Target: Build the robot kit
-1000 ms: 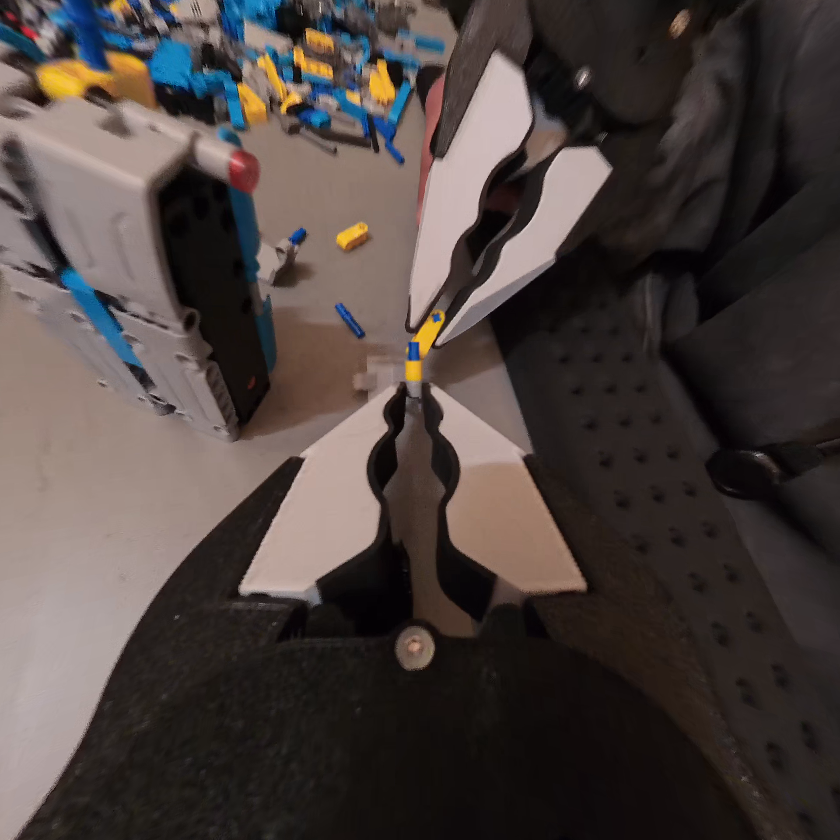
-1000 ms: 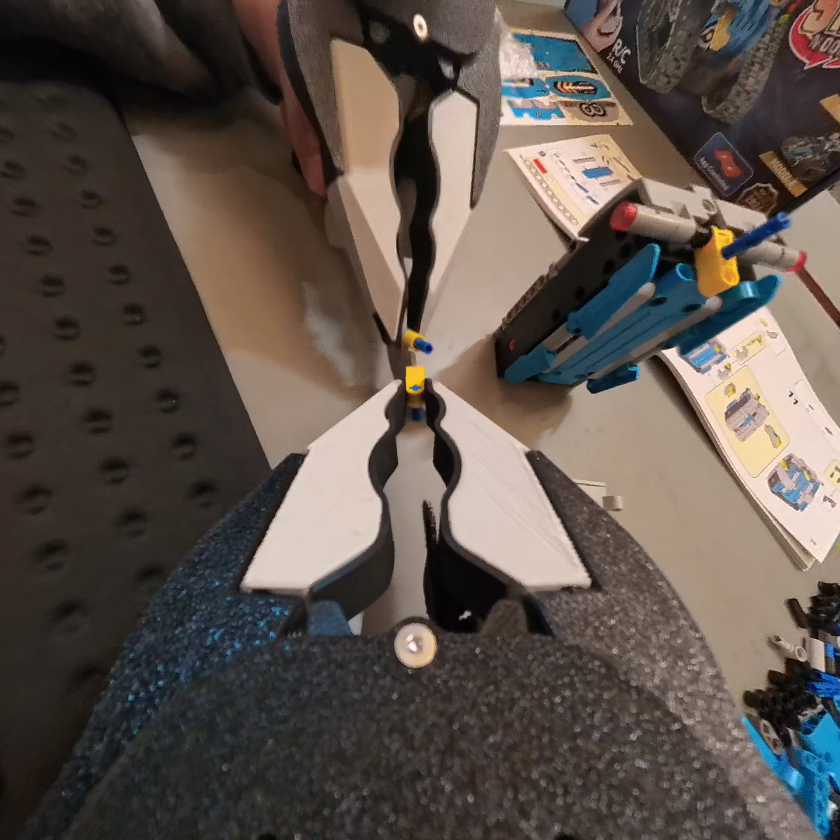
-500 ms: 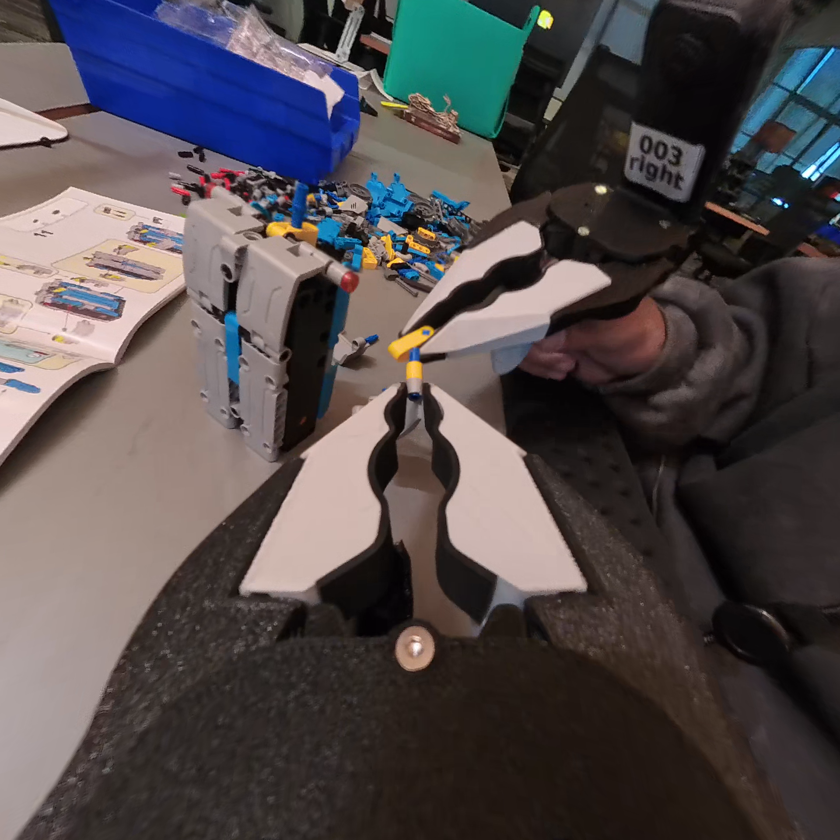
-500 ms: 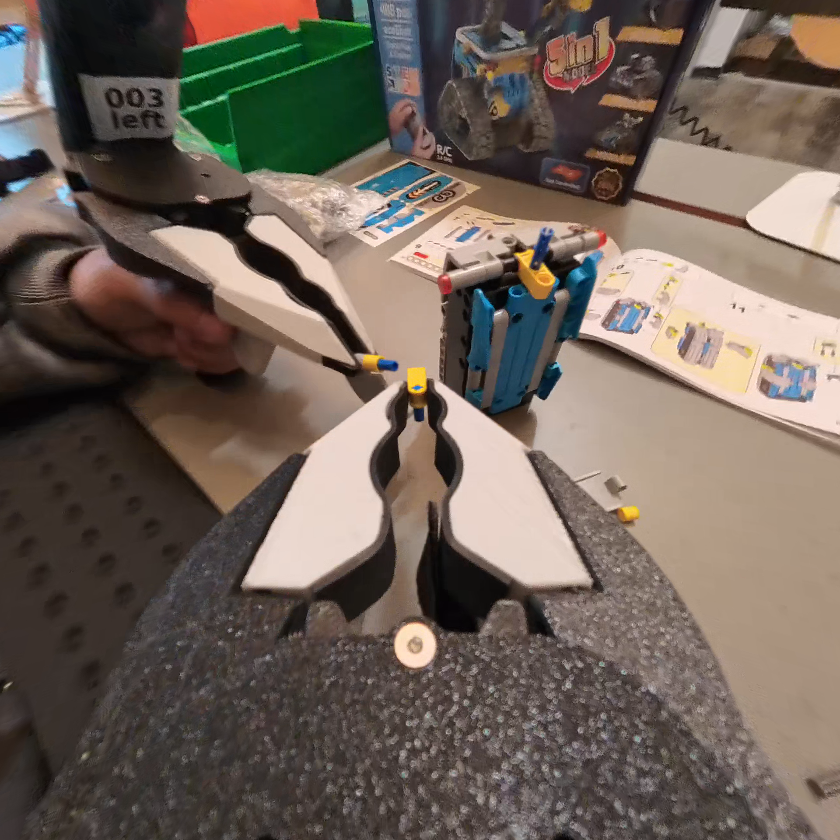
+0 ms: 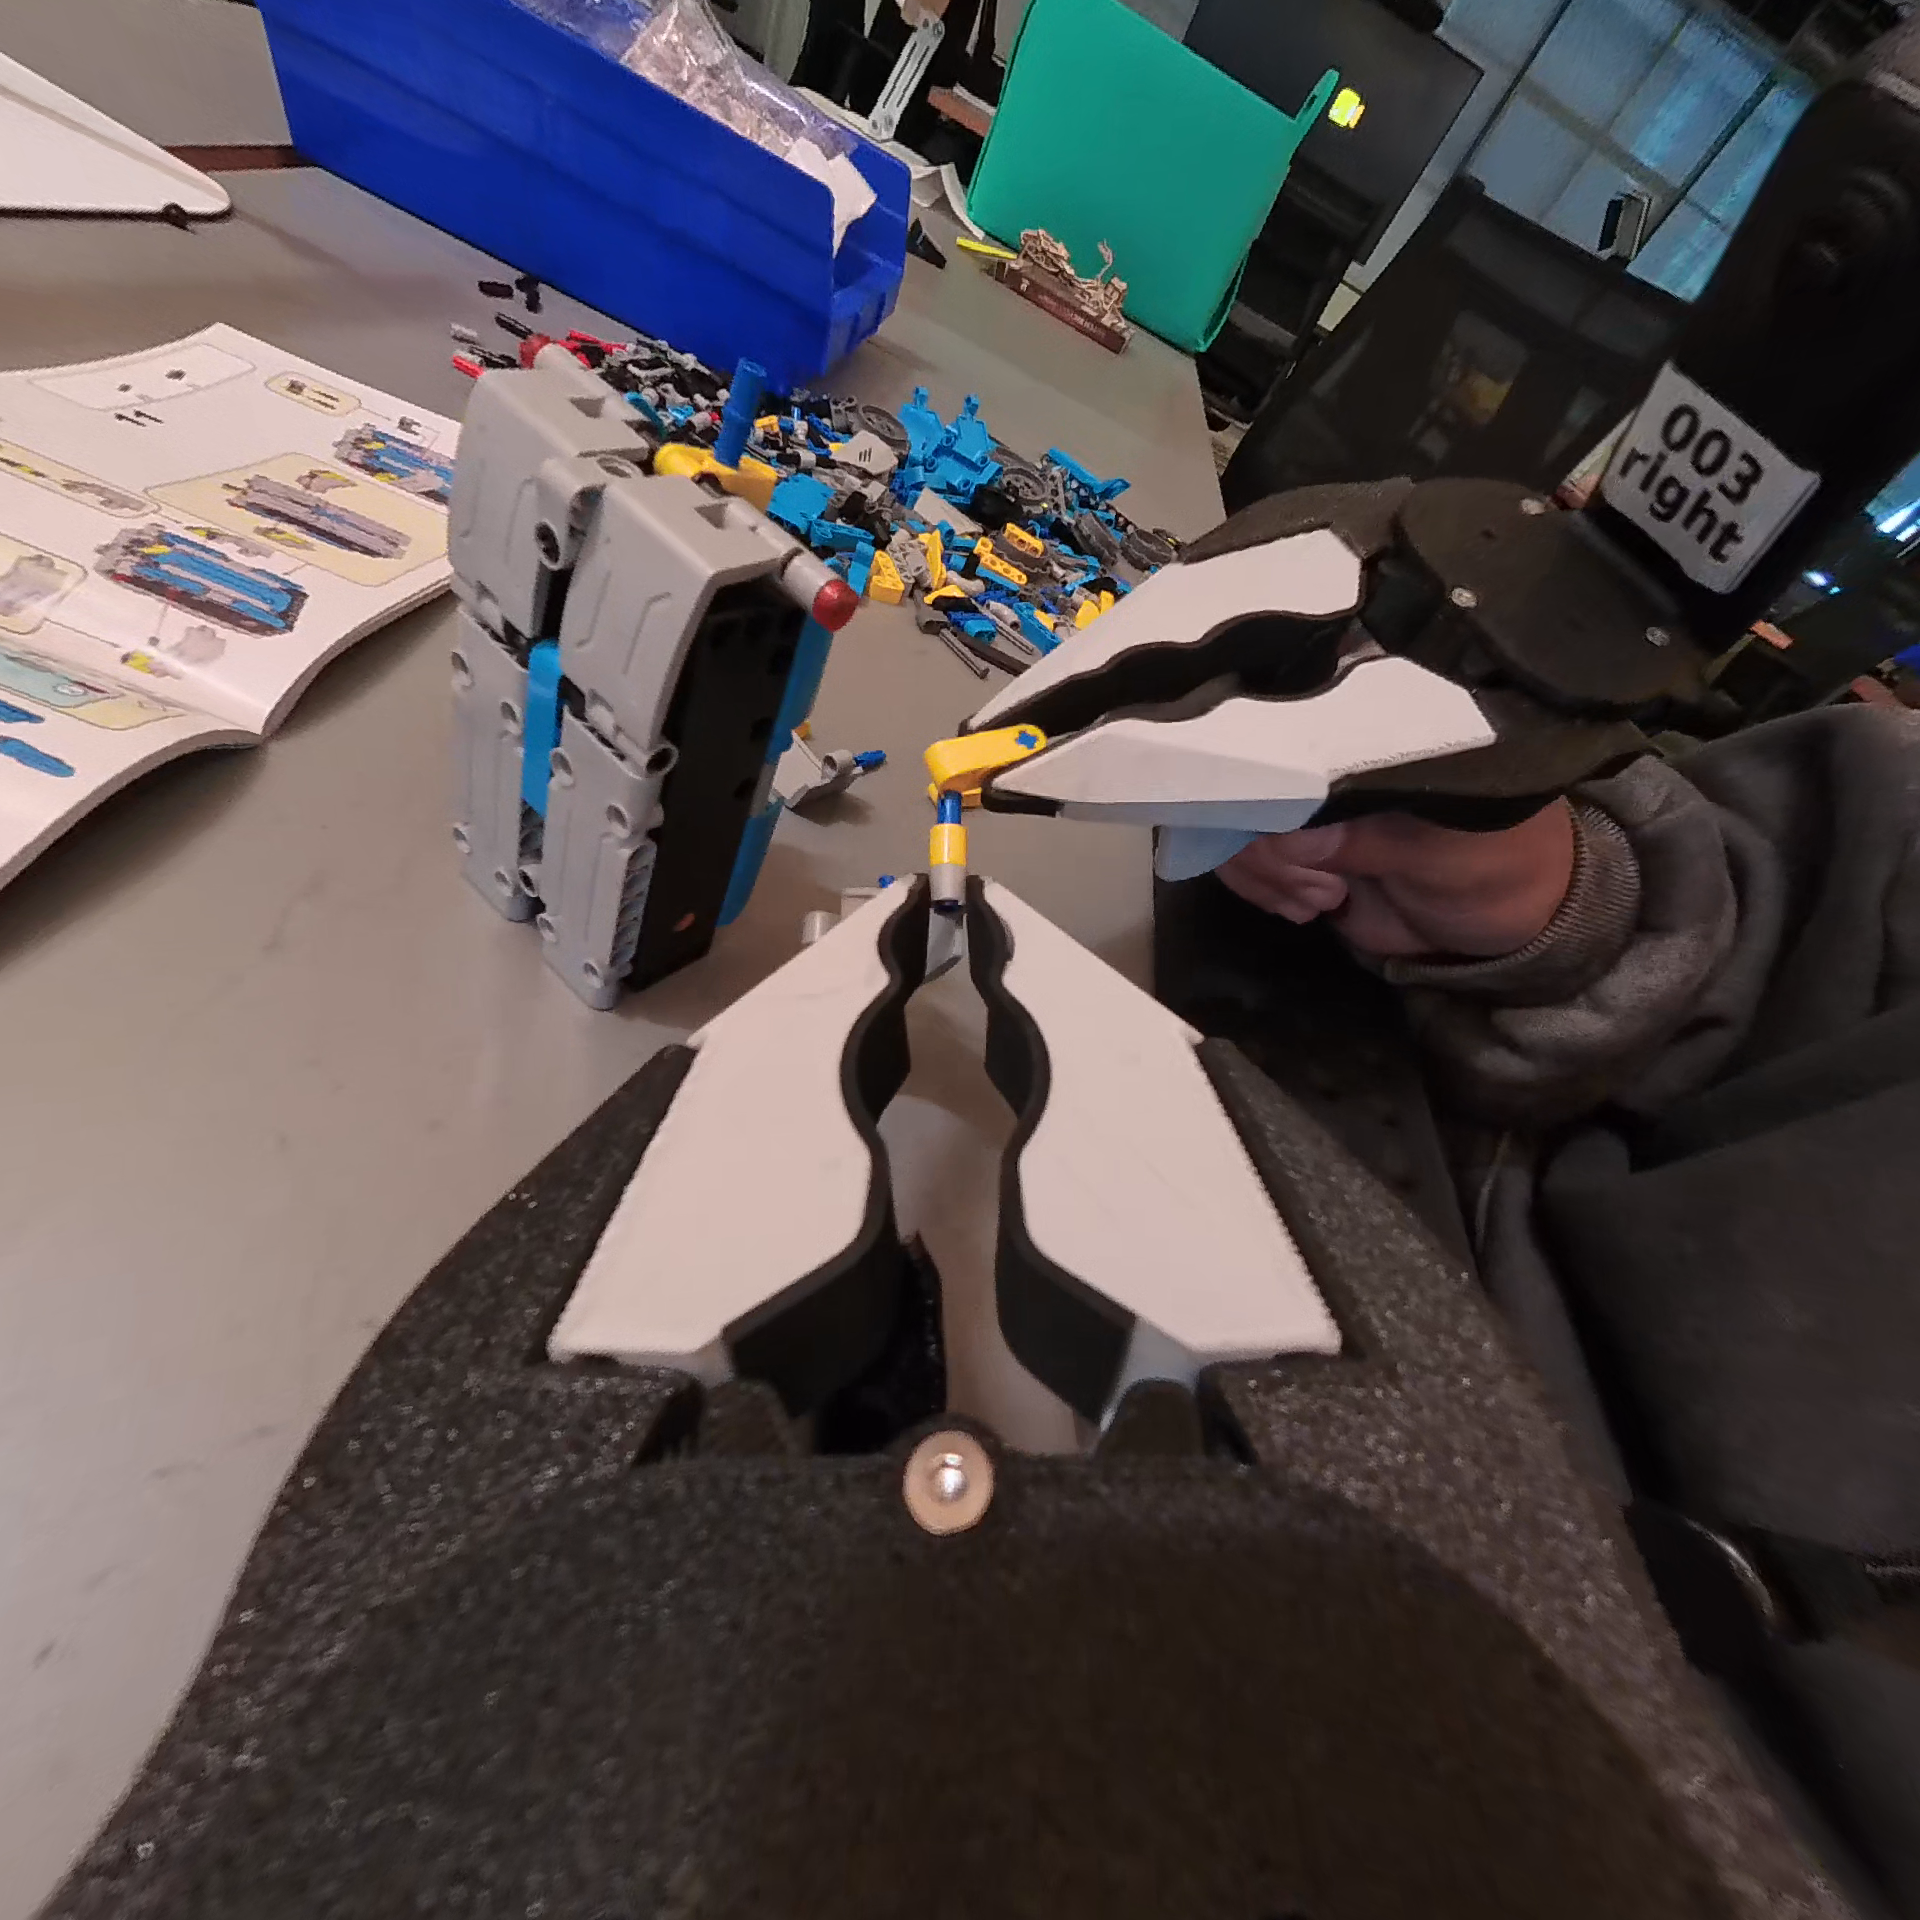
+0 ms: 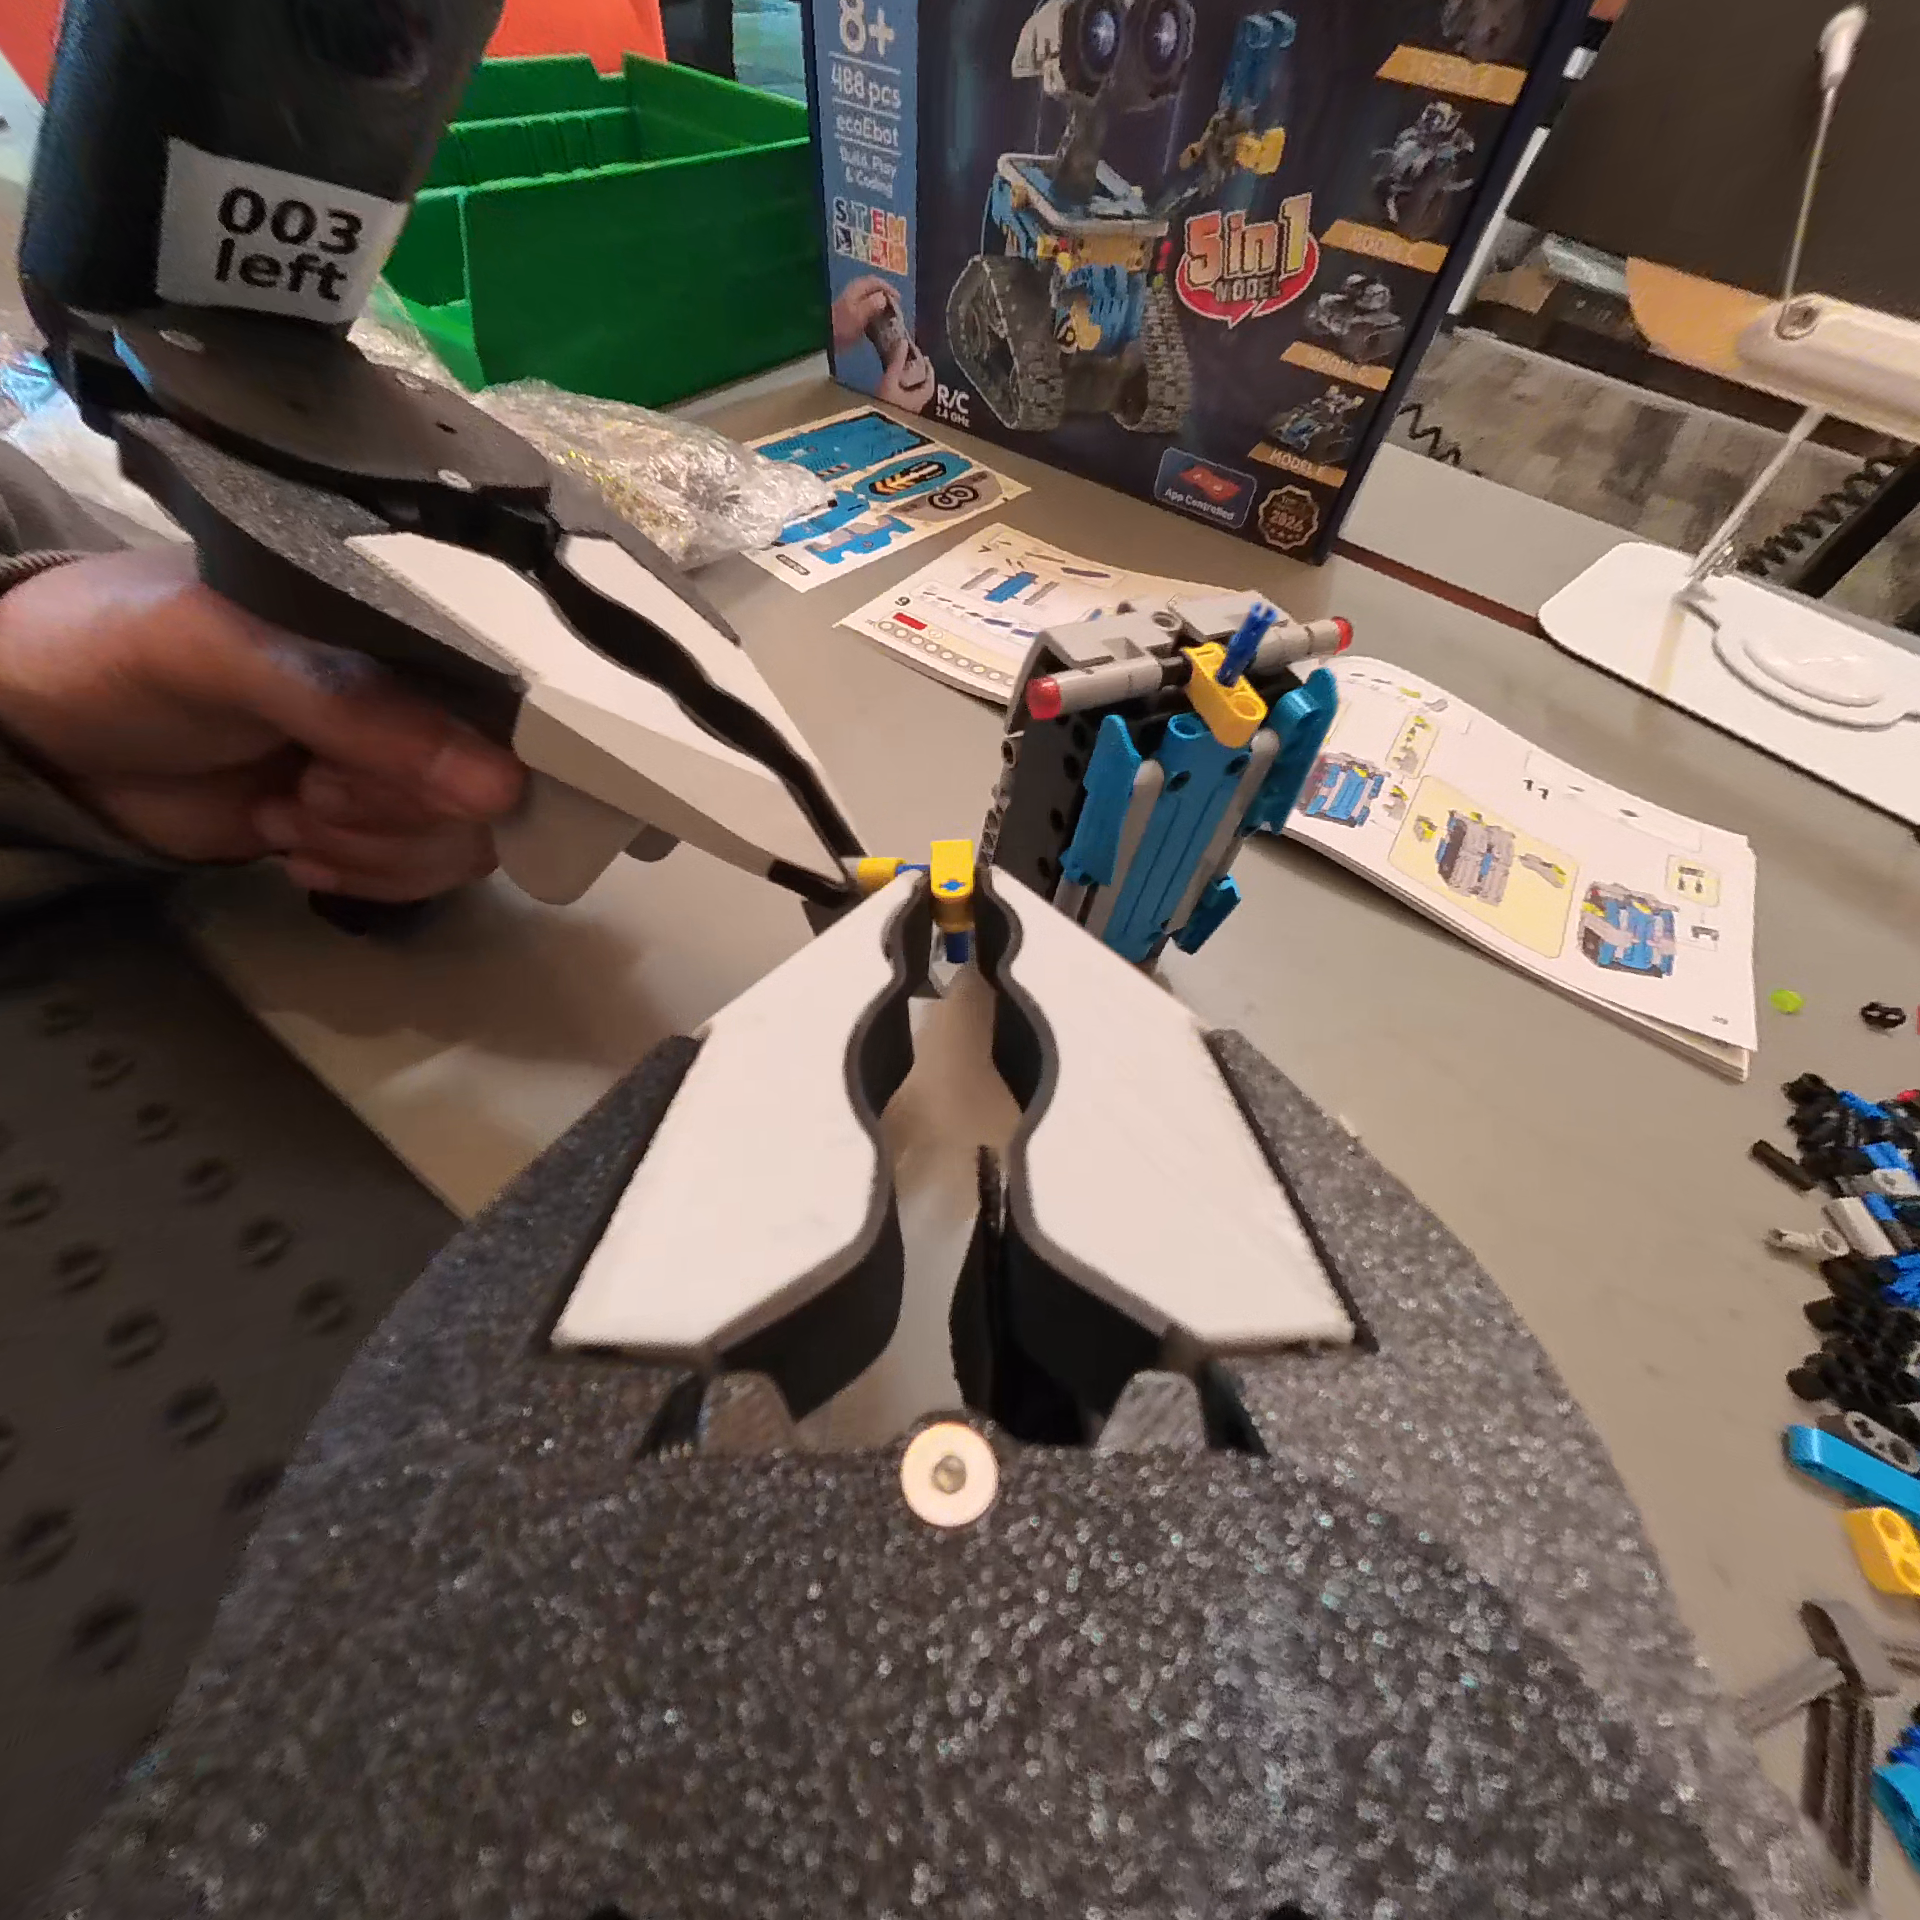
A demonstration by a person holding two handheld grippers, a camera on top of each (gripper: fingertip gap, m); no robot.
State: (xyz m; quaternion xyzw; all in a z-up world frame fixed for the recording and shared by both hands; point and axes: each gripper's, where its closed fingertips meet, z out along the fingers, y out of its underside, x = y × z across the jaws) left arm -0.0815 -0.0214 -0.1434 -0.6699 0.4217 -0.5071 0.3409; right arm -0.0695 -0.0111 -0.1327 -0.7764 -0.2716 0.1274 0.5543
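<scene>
- The left tool (image 5: 943, 896) is closed on a small pin (image 5: 948, 854), at frame centre.
- The right tool (image 6: 951, 902) is closed on a yellow connector (image 6: 952, 873).
- The pin may slip sideways, I think, if the two parts meet misaligned.

The booklet (image 5: 156, 582) runs off the left edge; loose pieces (image 6: 1860, 1247) are cut off at right.

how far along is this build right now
Done: a grey, black and blue module stands assembled on the table.

In hand: the left tool is shut on a small grey, yellow and blue pin; the right tool is shut on a yellow connector. The pin's blue tip meets the connector; whether it is seated cannot be told.

Left: a pile of loose pieces lies unused beside the open instruction booklet.
</scene>
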